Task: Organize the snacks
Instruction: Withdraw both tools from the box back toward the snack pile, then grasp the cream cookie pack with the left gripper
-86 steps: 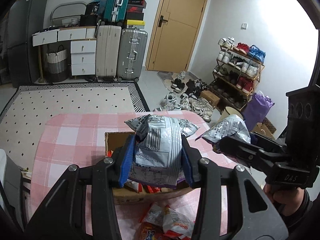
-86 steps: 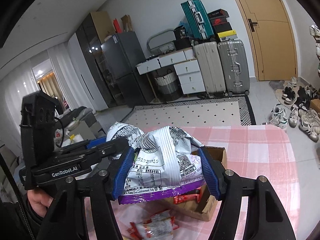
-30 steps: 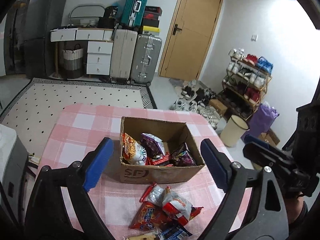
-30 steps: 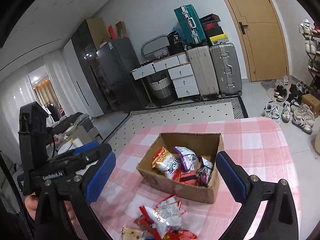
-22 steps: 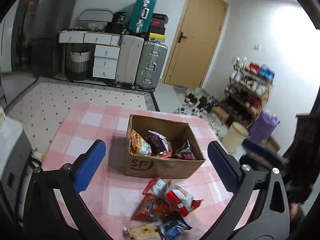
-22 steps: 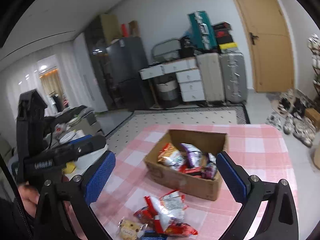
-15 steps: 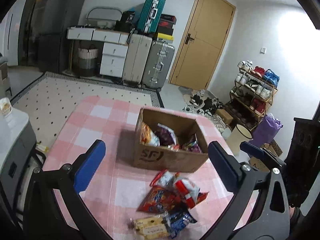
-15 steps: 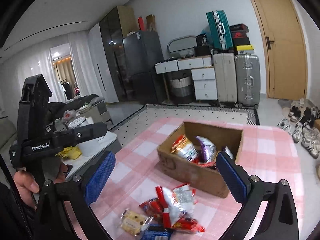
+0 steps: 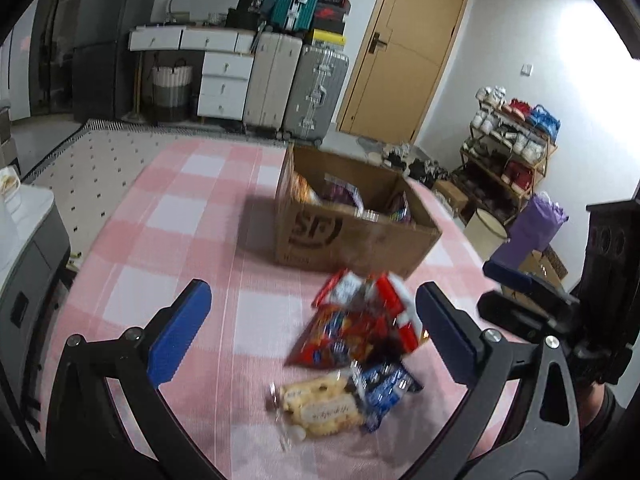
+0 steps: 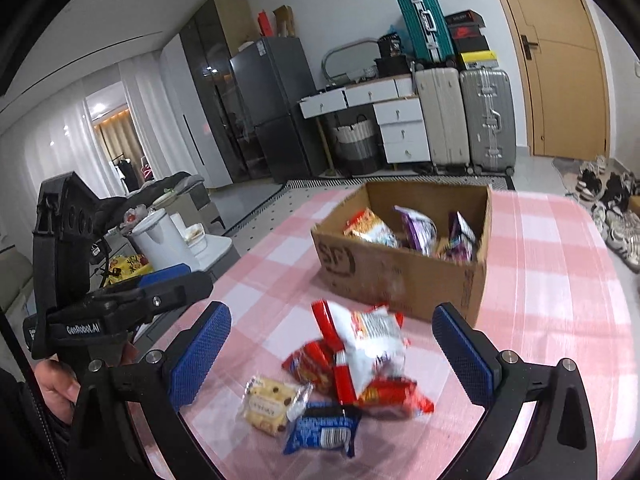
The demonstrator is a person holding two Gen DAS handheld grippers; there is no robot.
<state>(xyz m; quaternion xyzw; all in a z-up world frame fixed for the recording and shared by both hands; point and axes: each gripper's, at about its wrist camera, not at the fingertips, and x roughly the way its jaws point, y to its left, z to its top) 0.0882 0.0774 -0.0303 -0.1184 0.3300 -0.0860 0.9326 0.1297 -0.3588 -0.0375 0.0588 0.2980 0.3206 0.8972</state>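
An open cardboard box (image 9: 344, 240) (image 10: 400, 276) stands on the pink checked tablecloth (image 9: 192, 216) and holds several snack bags. In front of it lies a heap of loose snacks: red and white bags (image 9: 360, 320) (image 10: 360, 344), a yellow biscuit pack (image 9: 320, 408) (image 10: 268, 402) and a blue packet (image 9: 384, 388) (image 10: 324, 432). My left gripper (image 9: 312, 332) is open and empty above the heap. My right gripper (image 10: 332, 348) is open and empty over the same heap. Each gripper shows at the edge of the other's view.
A side table with a white kettle (image 10: 160, 240) stands left of the table. Suitcases (image 9: 296, 88), a drawer unit (image 9: 216, 68) and a door (image 9: 400, 56) line the far wall. A shoe rack (image 9: 508, 152) and a purple bag (image 9: 536, 224) stand at the right.
Both grippers held grey snack bags over the box, then opened and let them go. Both have since pulled back and lowered toward the loose heap in front of the box.
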